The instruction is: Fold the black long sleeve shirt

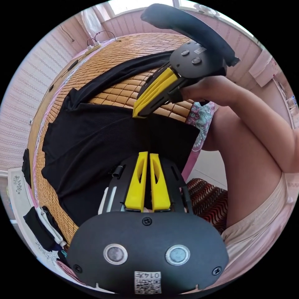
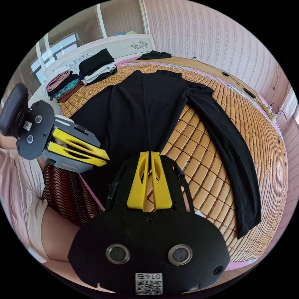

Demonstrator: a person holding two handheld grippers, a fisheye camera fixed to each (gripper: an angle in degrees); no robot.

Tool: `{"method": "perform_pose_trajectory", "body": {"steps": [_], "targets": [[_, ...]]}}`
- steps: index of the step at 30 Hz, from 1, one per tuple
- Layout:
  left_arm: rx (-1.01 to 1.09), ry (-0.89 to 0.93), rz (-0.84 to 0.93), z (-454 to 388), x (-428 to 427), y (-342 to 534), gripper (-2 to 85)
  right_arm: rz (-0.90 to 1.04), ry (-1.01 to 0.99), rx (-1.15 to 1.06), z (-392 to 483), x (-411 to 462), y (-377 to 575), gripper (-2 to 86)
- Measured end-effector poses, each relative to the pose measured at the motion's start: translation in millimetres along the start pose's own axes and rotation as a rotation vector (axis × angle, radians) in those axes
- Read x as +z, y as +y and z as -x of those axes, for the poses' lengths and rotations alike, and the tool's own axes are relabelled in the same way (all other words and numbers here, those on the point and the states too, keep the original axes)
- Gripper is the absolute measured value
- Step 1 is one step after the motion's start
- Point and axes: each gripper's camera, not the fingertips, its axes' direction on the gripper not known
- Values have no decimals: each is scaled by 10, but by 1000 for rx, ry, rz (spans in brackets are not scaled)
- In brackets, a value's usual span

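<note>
We hold both yellow-jawed grippers, left (image 1: 147, 154) and right (image 2: 150, 153), clenched at the black long sleeve shirt's (image 2: 146, 106) hem, sleeve trailing toward four o'clock, so lift evenly.

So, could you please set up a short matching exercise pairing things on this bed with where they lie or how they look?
Things:
1. black long sleeve shirt
2. stretched-out sleeve
3. stack of folded clothes
4. bamboo mat

Descriptions:
A. piled beside the white headboard
B. golden tiles covering the bed
C. spread flat in the middle of the mat
D. reaching out sideways to the mat's edge

Pairs: 1-C, 2-D, 3-A, 4-B
</note>
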Motion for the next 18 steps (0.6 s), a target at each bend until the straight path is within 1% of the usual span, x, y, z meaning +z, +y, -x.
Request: {"method": "perform_pose_trajectory", "body": {"steps": [3,5,7,9,10,12,15,18], "targets": [[58,-20,50,-84,17,-131,4,-28,-32,24,-153,-140,80,3],[110,-15,48,-115,-41,-196,15,-62,14,105,-329,-279,168,12],[117,9,29,-97,-113,-233,28,-134,85,247,-577,-470,326,35],[111,43,7,-60,-188,-275,43,-266,183,506,-949,-778,654,78],[110,67,-16,-34,-242,-310,47,-300,219,591,-1038,-856,756,86],[114,75,-50,2,-311,-393,51,-402,339,903,-1315,-1097,1186,100],[154,38,-99,47,-370,-638,53,-442,375,1088,-1513,-1248,1529,104],[180,25,-145,110,-347,-1004,54,-358,435,1137,-1634,-1276,1598,95]]}}
